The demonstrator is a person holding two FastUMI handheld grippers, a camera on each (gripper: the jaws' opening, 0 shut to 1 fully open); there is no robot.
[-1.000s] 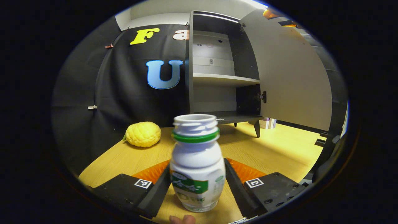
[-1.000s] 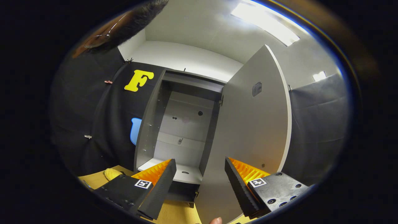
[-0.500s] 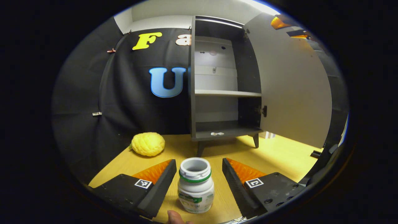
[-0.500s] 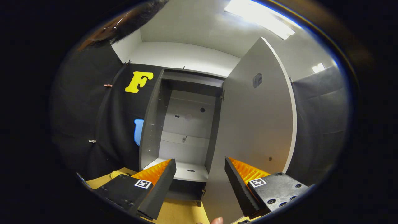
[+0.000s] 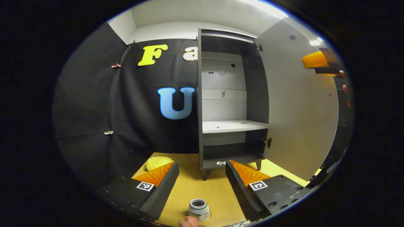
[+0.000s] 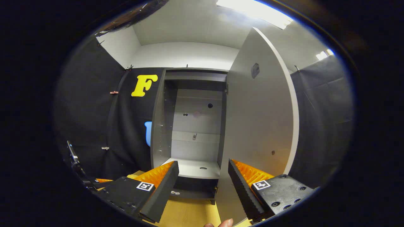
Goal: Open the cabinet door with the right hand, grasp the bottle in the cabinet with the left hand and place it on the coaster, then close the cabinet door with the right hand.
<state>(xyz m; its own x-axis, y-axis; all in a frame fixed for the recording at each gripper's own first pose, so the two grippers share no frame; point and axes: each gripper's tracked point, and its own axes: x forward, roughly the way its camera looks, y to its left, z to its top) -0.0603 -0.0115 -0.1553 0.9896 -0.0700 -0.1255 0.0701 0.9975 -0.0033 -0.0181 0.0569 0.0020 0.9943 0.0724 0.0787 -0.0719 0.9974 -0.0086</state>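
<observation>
My left gripper (image 5: pixel 202 178) gapes wide above the uncapped bottle (image 5: pixel 199 209); my right gripper (image 6: pixel 203 179) gapes empty before the cabinet door (image 6: pixel 258 126).

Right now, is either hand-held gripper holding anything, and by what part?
Nothing held. Left hand-held gripper is open above the bottle; right hand-held gripper is open, facing the door.

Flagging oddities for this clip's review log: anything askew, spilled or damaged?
Nothing spilled or damaged. The bottle stands upright on the table with no cap on its open neck. The cabinet door hangs wide open. A coaster cannot be made out under the bottle.
</observation>
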